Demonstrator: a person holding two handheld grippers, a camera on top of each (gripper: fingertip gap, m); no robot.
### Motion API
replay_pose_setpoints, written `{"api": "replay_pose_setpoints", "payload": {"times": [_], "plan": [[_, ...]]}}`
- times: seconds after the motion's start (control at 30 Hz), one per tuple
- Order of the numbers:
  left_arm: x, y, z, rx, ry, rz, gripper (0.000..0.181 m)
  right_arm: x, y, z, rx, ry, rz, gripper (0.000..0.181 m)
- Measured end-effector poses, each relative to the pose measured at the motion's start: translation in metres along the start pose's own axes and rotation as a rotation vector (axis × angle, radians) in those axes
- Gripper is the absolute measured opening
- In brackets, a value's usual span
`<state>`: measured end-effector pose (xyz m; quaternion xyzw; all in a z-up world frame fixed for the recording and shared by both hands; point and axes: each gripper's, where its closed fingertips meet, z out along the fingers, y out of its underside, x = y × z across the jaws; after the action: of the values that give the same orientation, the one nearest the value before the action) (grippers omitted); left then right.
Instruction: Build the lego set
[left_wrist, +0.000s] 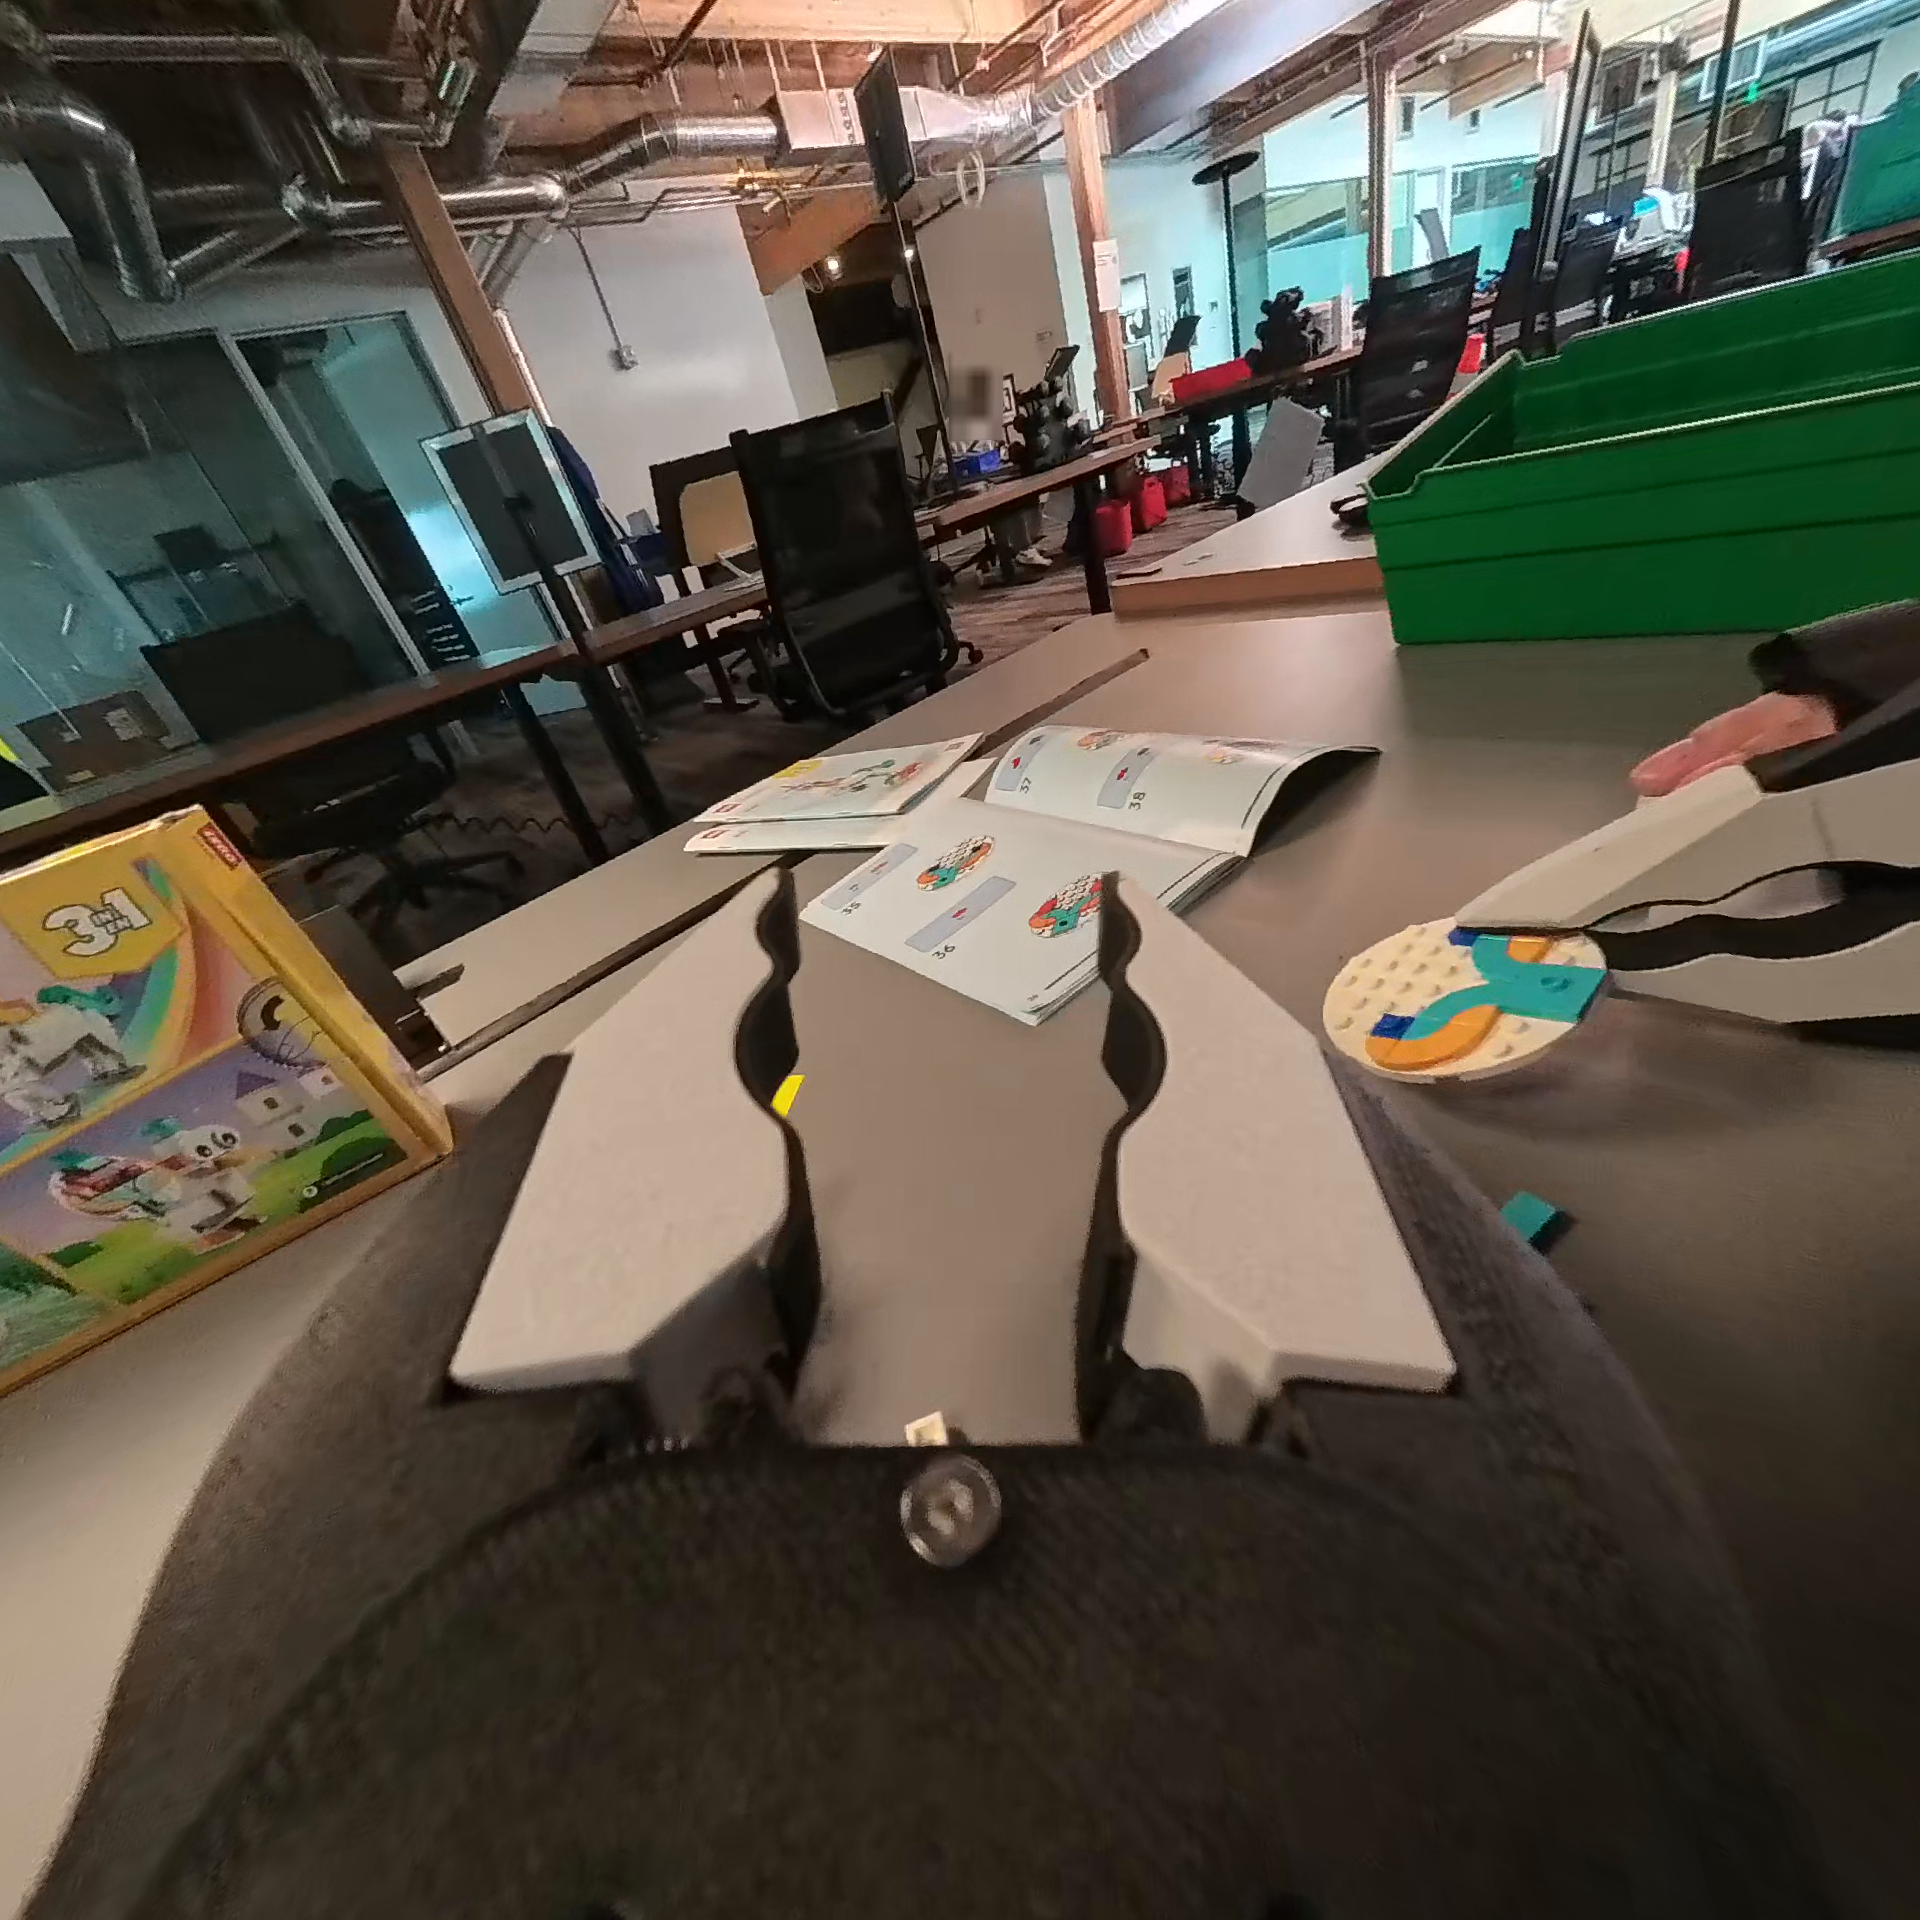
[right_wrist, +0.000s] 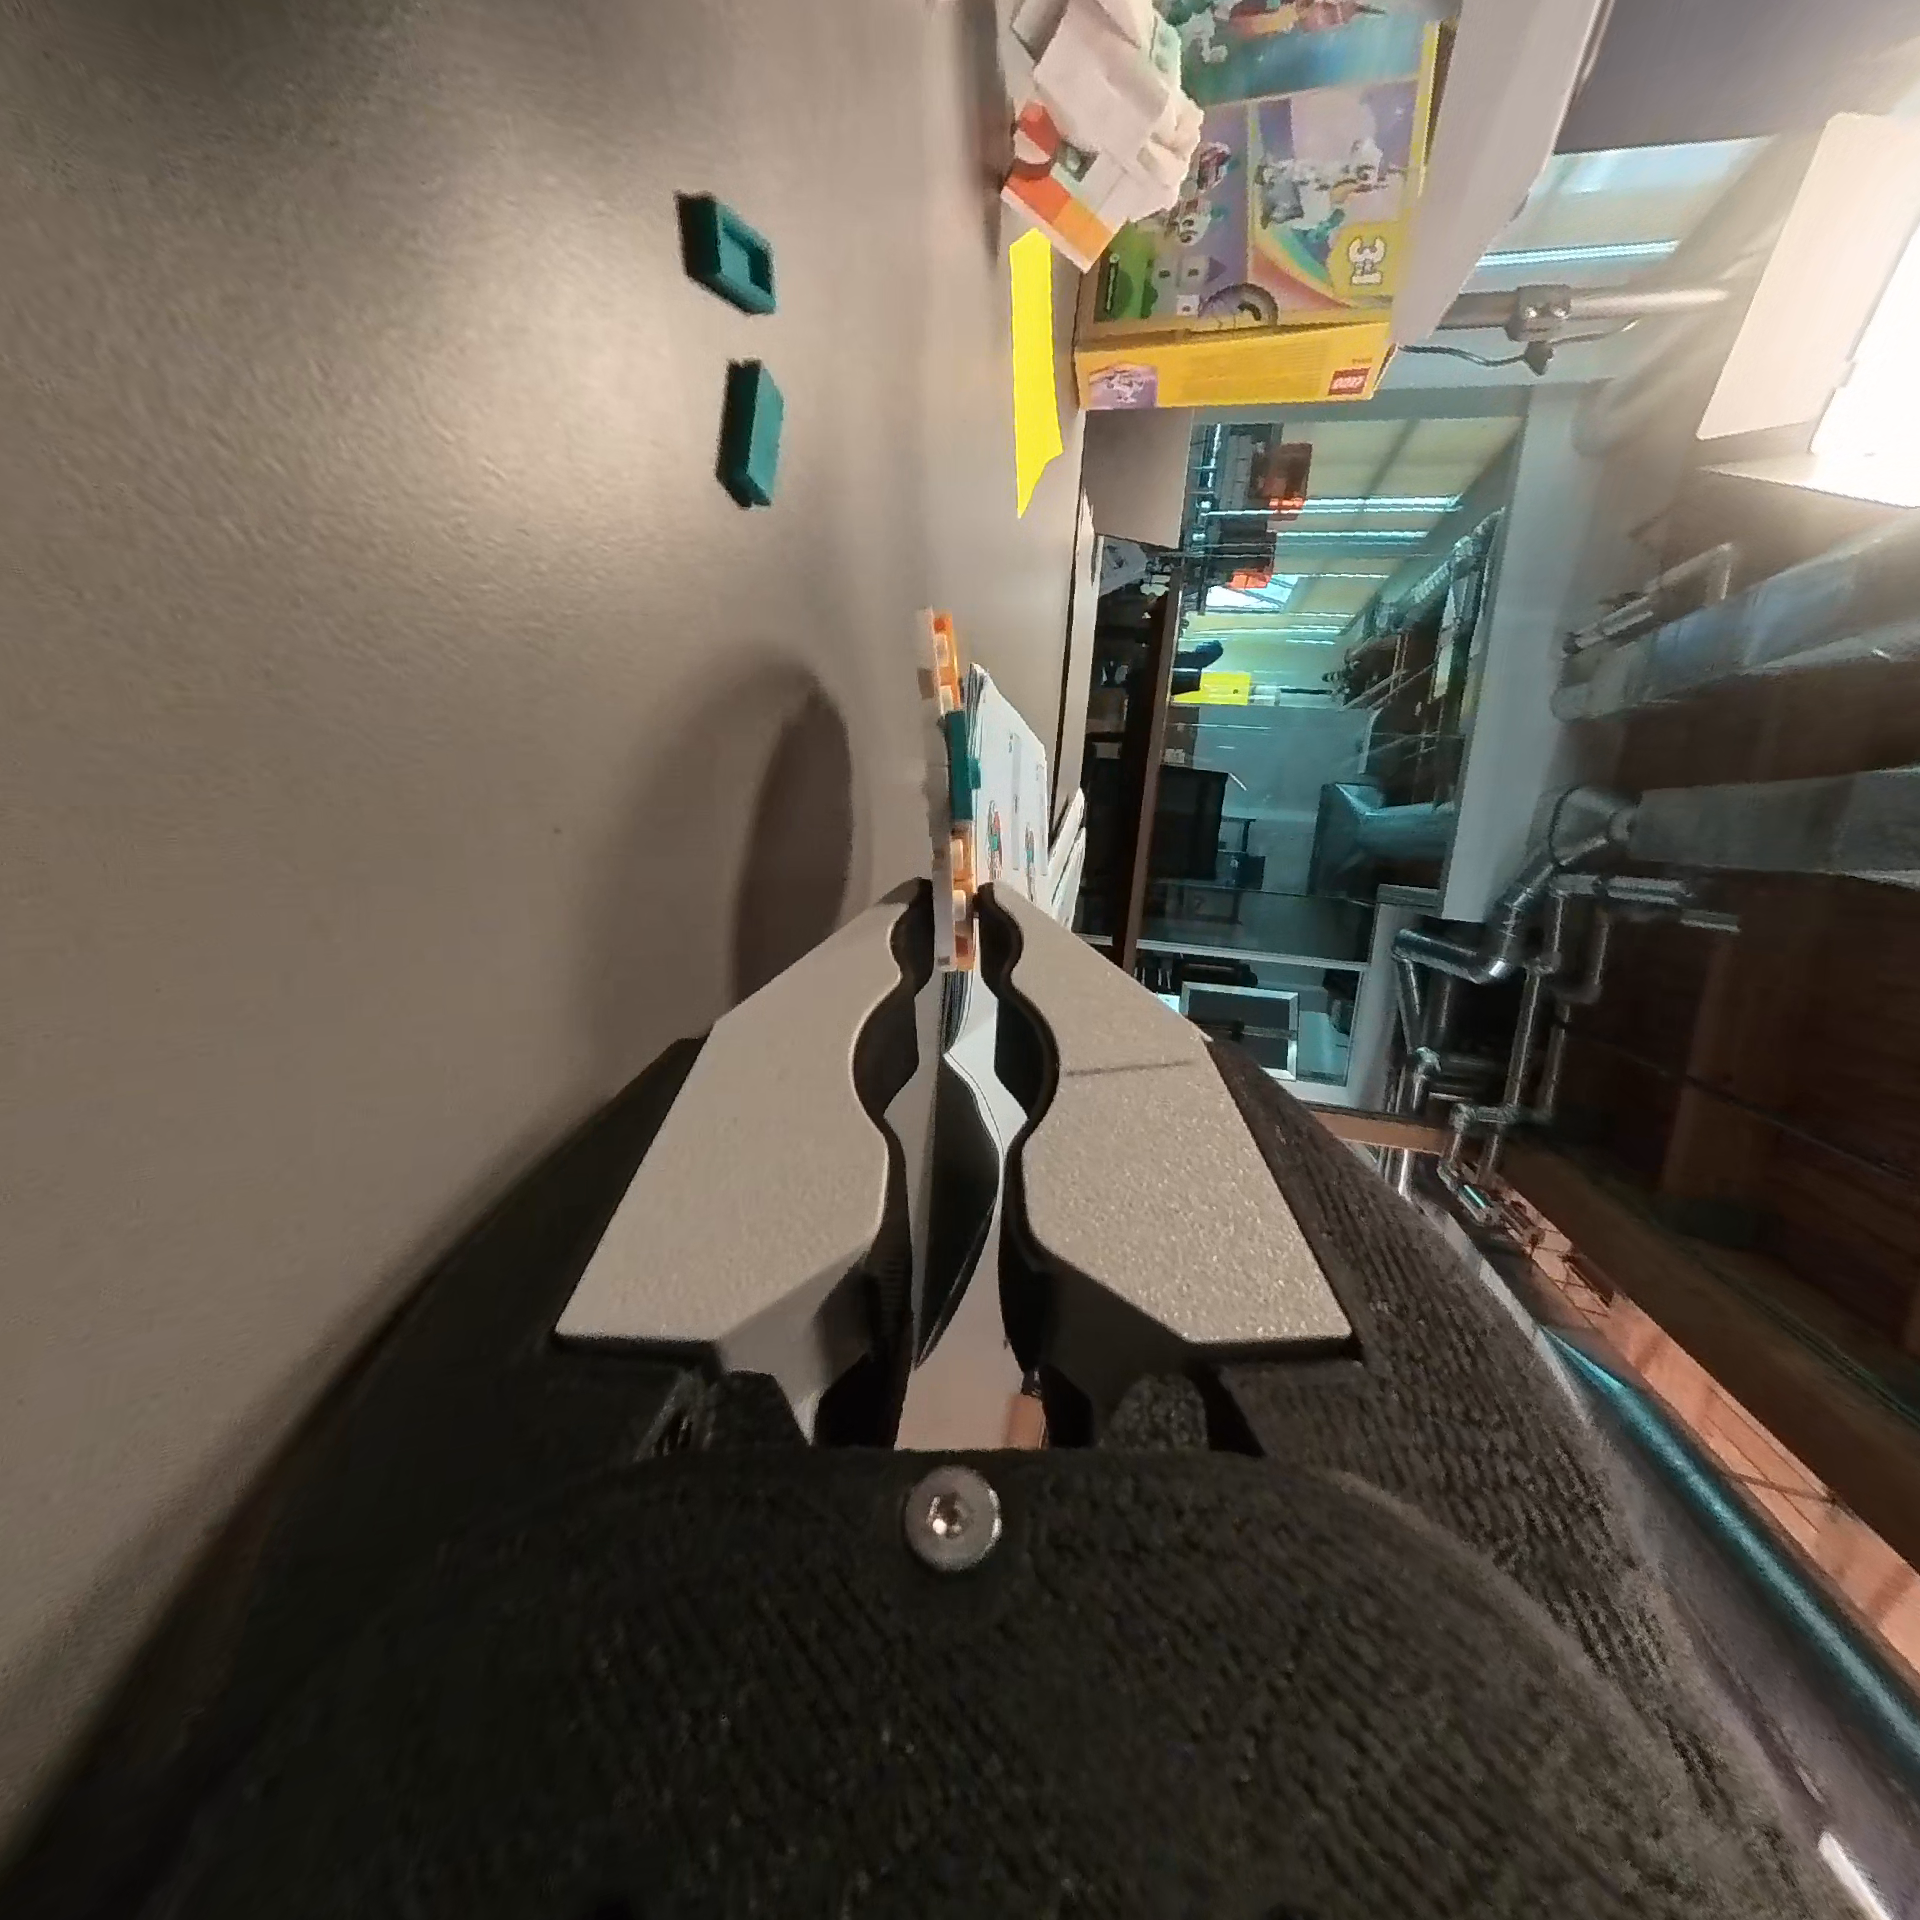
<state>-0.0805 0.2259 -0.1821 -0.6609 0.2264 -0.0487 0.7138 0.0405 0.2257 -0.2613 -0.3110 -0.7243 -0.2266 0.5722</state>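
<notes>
White round studded plate (left_wrist: 1455, 1003) with teal and orange tiles is clamped at its rim by right gripper (right_wrist: 961, 914), just above grey surface (left_wrist: 1558, 727). Left gripper (left_wrist: 945, 894) is held wide, empty. Next, judged: loose teal tile (right_wrist: 750, 431) is to be fetched.

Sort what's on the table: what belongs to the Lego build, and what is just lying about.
Belongs: round white plate held by the right gripper; loose teal pieces; open instruction booklet; set box; left gripper, empty.

Lying about: green bins; yellow note.
</notes>
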Motion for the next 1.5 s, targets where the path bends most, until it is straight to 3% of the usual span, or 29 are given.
{"api": "replay_pose_setpoints", "payload": {"times": [0.83, 1.1, 1.5], "plan": [[-0.003, -0.009, -0.004, 0.055, -0.020, -0.001, 0.058, -0.004, 0.000, 0.000, -0.004, -0.025, -0.018, 0.007], [-0.012, -0.010, -0.005, 0.066, -0.054, -0.026, 0.060, -0.006, 0.003, -0.001, -0.031, -0.029, -0.086, 0.024], [-0.018, -0.010, -0.006, 0.075, -0.064, -0.070, 0.060, -0.010, 0.008, -0.020, 0.039, -0.118, 0.113, 0.035]]}}
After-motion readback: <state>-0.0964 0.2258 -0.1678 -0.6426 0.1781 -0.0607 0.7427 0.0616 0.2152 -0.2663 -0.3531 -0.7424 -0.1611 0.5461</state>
